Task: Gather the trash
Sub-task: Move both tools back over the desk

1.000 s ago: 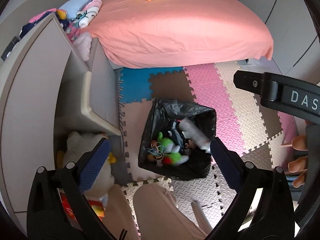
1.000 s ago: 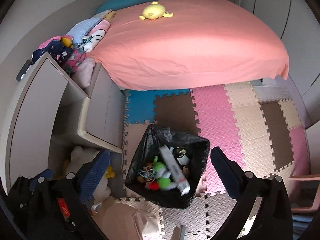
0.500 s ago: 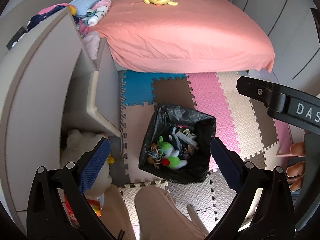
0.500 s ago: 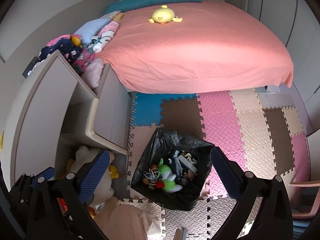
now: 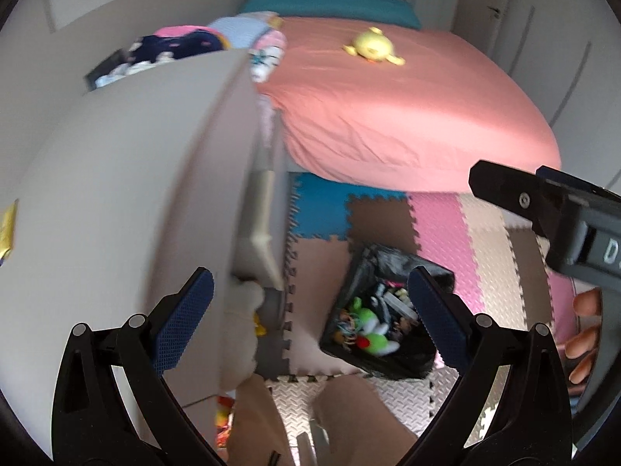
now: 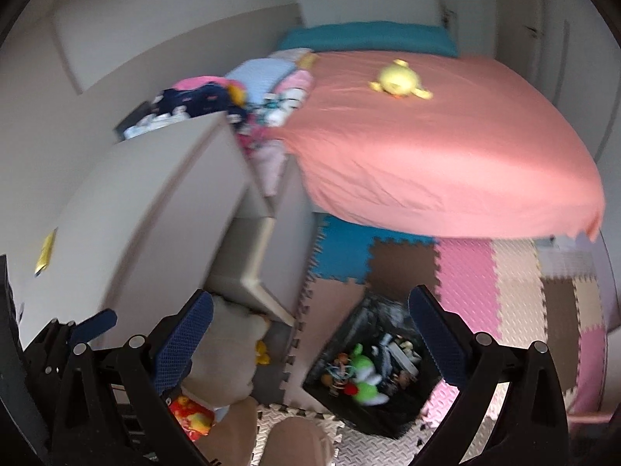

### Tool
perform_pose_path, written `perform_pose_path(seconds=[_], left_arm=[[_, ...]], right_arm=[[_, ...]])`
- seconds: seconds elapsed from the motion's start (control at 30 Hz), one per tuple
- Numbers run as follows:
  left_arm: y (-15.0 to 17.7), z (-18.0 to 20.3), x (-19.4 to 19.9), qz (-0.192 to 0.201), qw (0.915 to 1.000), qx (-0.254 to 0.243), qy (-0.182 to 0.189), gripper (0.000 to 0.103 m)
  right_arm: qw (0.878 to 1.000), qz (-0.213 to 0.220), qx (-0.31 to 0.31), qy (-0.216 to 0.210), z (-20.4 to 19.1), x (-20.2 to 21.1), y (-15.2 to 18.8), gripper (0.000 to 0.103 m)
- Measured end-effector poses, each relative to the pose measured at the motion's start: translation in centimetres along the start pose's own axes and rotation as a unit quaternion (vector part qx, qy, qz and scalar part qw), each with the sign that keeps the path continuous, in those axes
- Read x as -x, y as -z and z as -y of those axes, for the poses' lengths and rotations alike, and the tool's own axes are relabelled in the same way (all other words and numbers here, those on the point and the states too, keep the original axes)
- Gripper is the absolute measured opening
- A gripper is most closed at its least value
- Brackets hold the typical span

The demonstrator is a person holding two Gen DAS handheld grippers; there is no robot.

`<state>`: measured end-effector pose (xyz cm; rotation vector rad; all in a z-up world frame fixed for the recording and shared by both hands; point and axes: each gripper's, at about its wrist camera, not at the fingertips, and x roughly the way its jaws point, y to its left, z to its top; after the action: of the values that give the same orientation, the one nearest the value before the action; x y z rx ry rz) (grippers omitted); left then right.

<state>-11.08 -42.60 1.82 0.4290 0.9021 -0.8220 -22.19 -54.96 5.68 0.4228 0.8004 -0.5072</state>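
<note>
A black trash bag (image 5: 382, 322) (image 6: 374, 372) stands open on the foam floor mats, holding a green toy (image 5: 368, 324) (image 6: 365, 378), a white box and other small scraps. My left gripper (image 5: 306, 310) hovers high above it, open and empty, its blue pads (image 5: 182, 328) wide apart. My right gripper (image 6: 308, 336) is likewise open and empty above the bag. In the left wrist view the right gripper's black body (image 5: 543, 209) shows at the right edge with a hand's fingers (image 5: 582, 343) on it. A small yellow wrapper (image 6: 44, 252) (image 5: 7, 225) lies on the beige cabinet top.
A beige cabinet (image 5: 128, 202) (image 6: 143, 209) with an open drawer (image 6: 256, 260) fills the left. A bed with a pink sheet (image 5: 407, 105) carries a yellow plush (image 5: 372, 46). Folded clothes (image 6: 202, 97) sit behind the cabinet. Plush toys (image 6: 229, 349) lie beneath the drawer. The person's legs (image 5: 349, 419) are below.
Both views have swung up and to the left, blurring; the cabinet top now fills more of each view and the bag sits lower right. A white box settled into the bag.
</note>
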Motion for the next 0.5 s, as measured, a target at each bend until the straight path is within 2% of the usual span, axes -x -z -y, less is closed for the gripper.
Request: perform_pose_path(seconds=[0.3, 0.5], left_arm=[[2.2, -8.9, 4.2, 0.03, 0.9967, 0.055, -0.052, 0.097], [5.9, -16.2, 7.2, 0.041, 0.9875, 0.117, -0.098, 0.097]], right_arm=[[0.996, 0.003, 0.071, -0.056, -11.0, 0.1, -0.8, 0.1], [0.986, -0.004, 0.132, -0.105, -19.7, 0.1, 0.8, 0.1]])
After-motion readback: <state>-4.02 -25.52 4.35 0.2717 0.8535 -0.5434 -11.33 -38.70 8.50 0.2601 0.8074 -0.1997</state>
